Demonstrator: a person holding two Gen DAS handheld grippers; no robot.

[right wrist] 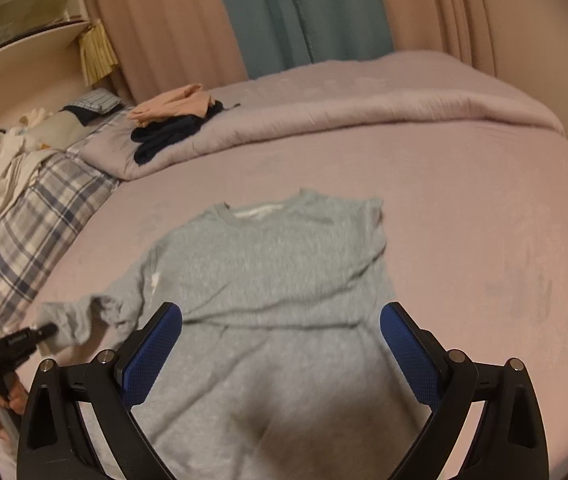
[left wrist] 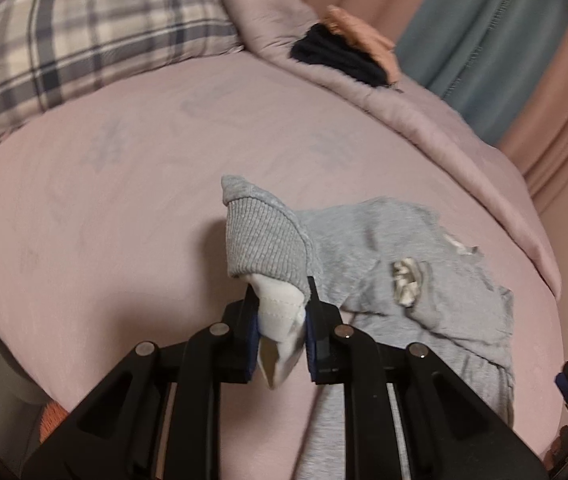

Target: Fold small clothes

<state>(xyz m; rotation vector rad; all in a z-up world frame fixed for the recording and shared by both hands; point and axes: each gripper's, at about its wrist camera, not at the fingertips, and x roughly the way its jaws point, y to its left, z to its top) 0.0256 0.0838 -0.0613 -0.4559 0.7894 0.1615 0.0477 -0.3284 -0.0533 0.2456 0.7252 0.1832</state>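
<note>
A: Grey sweatshirt [right wrist: 268,280] spread flat on the bed [right wrist: 464,208], neckline toward the folded duvet [right wrist: 364,120], hem nearest the cameras. Soft knit, light, limp; likely to sag and drag when lifted by one corner.

B: Ribbed cuff [left wrist: 264,240] bunched up, pinched together with a scrap of white cloth in the left claw [left wrist: 280,320], clamped tight. Thicker rib probably the surest hold, less prone to slipping than the body fabric.

A: Right claw [right wrist: 282,356] hovering above the hem, pads spread wide, gripping nothing. Hem edge or side seam probably best next.

B: Beyond the sweatshirt, on the duvet: dark and peach clothes [right wrist: 172,124]. Plaid pillow [right wrist: 40,216] to the sweatshirt's left.
</note>
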